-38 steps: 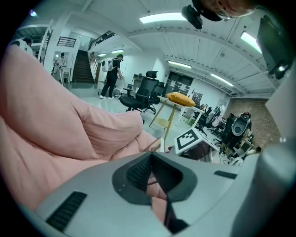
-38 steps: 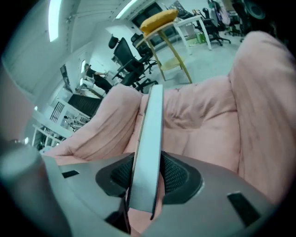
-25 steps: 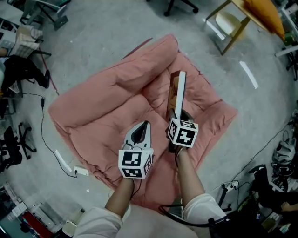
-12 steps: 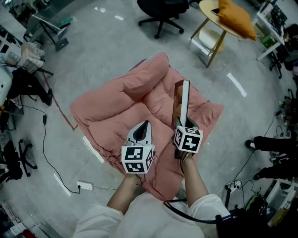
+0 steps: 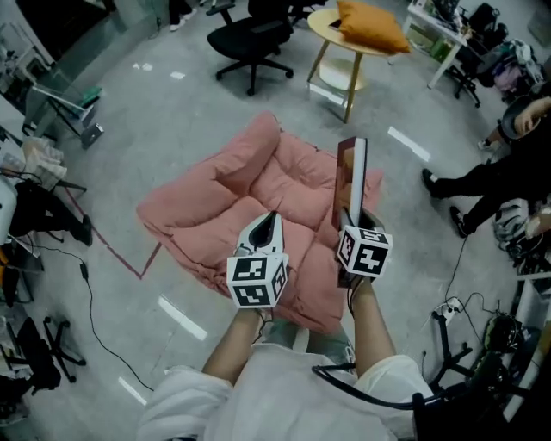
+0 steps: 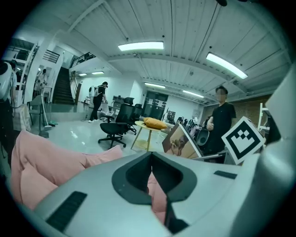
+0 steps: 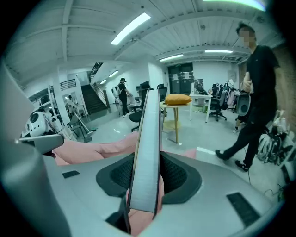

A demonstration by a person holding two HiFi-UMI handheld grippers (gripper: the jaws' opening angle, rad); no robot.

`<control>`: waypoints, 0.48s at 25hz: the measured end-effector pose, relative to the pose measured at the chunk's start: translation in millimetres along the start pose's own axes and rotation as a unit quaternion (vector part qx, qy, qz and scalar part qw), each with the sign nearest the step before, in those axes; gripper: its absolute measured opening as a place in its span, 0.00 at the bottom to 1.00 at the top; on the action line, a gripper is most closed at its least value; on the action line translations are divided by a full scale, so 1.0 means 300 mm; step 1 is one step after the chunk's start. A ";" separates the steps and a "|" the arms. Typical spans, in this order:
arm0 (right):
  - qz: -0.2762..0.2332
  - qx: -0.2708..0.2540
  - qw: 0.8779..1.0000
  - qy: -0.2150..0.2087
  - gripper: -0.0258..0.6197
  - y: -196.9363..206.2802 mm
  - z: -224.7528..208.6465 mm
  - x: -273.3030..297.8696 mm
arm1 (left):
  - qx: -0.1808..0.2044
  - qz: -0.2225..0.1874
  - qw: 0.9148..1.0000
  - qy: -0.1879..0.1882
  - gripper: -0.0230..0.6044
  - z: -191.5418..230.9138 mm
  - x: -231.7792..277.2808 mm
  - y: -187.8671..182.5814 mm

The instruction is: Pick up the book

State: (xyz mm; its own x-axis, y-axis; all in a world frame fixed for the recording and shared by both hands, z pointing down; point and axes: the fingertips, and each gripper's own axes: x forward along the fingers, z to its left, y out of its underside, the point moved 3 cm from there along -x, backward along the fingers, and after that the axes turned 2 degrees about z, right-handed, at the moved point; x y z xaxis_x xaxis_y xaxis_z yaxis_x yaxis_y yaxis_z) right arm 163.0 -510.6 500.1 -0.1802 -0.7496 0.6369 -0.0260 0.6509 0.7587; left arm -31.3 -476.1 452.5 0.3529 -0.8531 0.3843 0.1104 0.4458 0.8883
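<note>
My right gripper [image 5: 348, 215] is shut on the book [image 5: 351, 177], a thin hardback held upright on its edge, well above the pink quilt [image 5: 224, 202]. In the right gripper view the book's grey edge [image 7: 148, 152] stands between both ribbed pads, with my right gripper [image 7: 147, 180] clamped on its lower end. My left gripper [image 5: 269, 224] hovers beside it to the left, jaws together and nothing in them. In the left gripper view the book's picture cover [image 6: 181, 142] shows at the right, past my left gripper [image 6: 151, 159].
The pink quilt lies rumpled on the grey floor. A round yellow table [image 5: 331, 21] with an orange cushion and a black office chair [image 5: 250, 39] stand behind it. A person in black [image 5: 482, 172] walks at the right. Cables and gear [image 5: 504, 336] crowd the lower right.
Both grippers have risen, the right one carrying the book upward. The quilt now looks smaller and farther below, and the table, the chair and a walking person have come into view.
</note>
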 end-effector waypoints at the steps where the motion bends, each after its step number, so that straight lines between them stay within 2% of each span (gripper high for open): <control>1: -0.004 0.003 1.000 0.009 0.29 0.006 -0.021 -0.032 | 0.001 0.002 1.000 0.008 0.05 -0.019 -0.007 0.003; 6: -0.016 0.009 0.999 0.044 0.29 0.043 -0.139 -0.170 | 0.003 0.015 0.999 0.037 0.05 -0.140 -0.024 0.050; 12: -0.029 0.032 0.997 0.066 0.29 0.116 -0.250 -0.337 | 0.025 0.029 0.996 0.076 0.05 -0.321 -0.058 0.103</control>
State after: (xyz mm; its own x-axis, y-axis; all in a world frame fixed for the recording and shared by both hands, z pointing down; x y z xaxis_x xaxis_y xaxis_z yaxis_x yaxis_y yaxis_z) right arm 254.1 -421.2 472.3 -0.0448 -0.7932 0.6074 -0.0962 0.6086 0.7876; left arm 55.5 -421.4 449.0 0.4935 -0.7739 0.3969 0.0399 0.4761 0.8785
